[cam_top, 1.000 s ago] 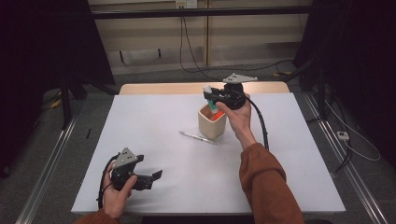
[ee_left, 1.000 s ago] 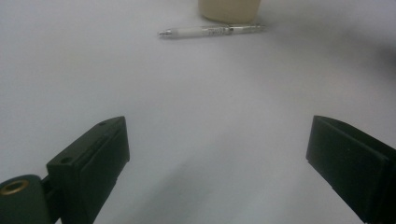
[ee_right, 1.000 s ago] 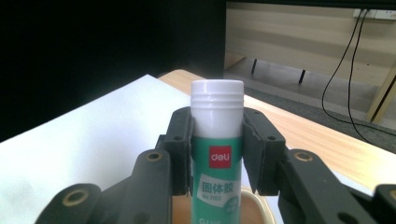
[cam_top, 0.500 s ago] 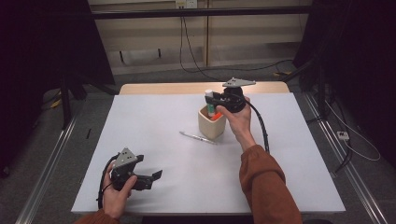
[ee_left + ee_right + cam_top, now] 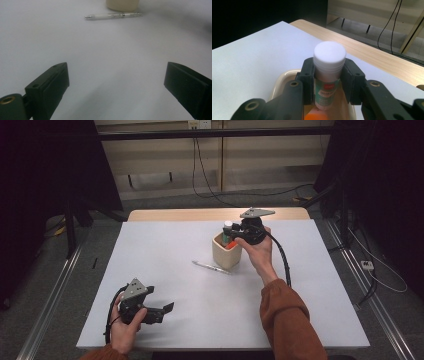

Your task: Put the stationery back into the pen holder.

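- Black and spread wide, the jaws of the left gripper (image 5: 167, 308) grip nothing; we see the left hand (image 5: 125, 330) resting it low on the white table (image 5: 165, 255), well to the near-left of the beige cup (image 5: 226, 254).
- A white pen (image 5: 112, 16) lies flat on the table just beside the cup's near-left side.
- Over the cup, the right gripper (image 5: 328, 72) pinches a glue stick (image 5: 328, 72) below its white cap, upright, its lower end inside the cup.
- Something orange (image 5: 315, 116) sits in the cup; we cannot make out what.
- The right hand (image 5: 257, 251) reaches forward, its rust-coloured sleeve (image 5: 287, 320) cut off at the bottom edge.
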`<state>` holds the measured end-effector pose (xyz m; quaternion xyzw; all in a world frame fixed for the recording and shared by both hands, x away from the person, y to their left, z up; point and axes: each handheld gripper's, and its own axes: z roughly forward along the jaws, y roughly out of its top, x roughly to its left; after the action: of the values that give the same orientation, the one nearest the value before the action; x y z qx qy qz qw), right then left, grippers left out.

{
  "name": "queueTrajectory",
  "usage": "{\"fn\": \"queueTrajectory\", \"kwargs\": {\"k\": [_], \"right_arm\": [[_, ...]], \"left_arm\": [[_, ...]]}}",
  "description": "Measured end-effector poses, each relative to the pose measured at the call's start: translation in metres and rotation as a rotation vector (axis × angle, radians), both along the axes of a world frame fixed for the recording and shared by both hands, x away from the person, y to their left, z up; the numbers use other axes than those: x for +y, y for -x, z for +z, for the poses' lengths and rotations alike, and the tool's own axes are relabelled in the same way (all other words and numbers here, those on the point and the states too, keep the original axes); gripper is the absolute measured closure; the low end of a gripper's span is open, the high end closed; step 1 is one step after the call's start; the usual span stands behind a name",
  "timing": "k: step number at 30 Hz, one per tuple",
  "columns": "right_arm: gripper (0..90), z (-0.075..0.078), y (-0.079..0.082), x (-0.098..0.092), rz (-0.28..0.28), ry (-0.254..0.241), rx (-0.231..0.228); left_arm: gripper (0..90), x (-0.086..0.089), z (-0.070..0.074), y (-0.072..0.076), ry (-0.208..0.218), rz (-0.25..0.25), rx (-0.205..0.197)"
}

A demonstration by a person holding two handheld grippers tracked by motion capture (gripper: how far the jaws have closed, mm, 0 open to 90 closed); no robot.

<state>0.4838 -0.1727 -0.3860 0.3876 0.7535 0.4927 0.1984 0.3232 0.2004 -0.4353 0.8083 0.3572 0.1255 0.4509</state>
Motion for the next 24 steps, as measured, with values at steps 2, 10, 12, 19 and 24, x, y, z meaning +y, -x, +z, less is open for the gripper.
{"fn": "queueTrajectory", "kwargs": {"k": [2, 10, 12, 19, 24], "right_arm": [[65.8, 0.0, 0.0, 0.001, 0.007, 0.004, -0.001], [66.0, 0.002, 0.004, 0.01, 0.103, -0.021, 0.027], [65.9, 0.001, 0.005, 0.012, 0.114, -0.015, 0.039], [54.0, 0.0, 0.004, 0.009, 0.092, -0.014, 0.047], [42.2, 0.003, 0.005, 0.005, 0.076, -0.032, 0.046]], "left_arm": [[6.0, 0.0, 0.0, 0.0, 0.002, 0.001, 0.004], [5.9, 0.0, 0.0, 0.0, -0.001, -0.004, 0.004], [5.9, 0.0, 0.0, 0.0, -0.002, -0.004, 0.003], [5.9, 0.0, 0.0, 0.0, -0.003, -0.003, 0.006], [5.9, 0.0, -0.001, 0.0, -0.003, -0.004, 0.005]]}}
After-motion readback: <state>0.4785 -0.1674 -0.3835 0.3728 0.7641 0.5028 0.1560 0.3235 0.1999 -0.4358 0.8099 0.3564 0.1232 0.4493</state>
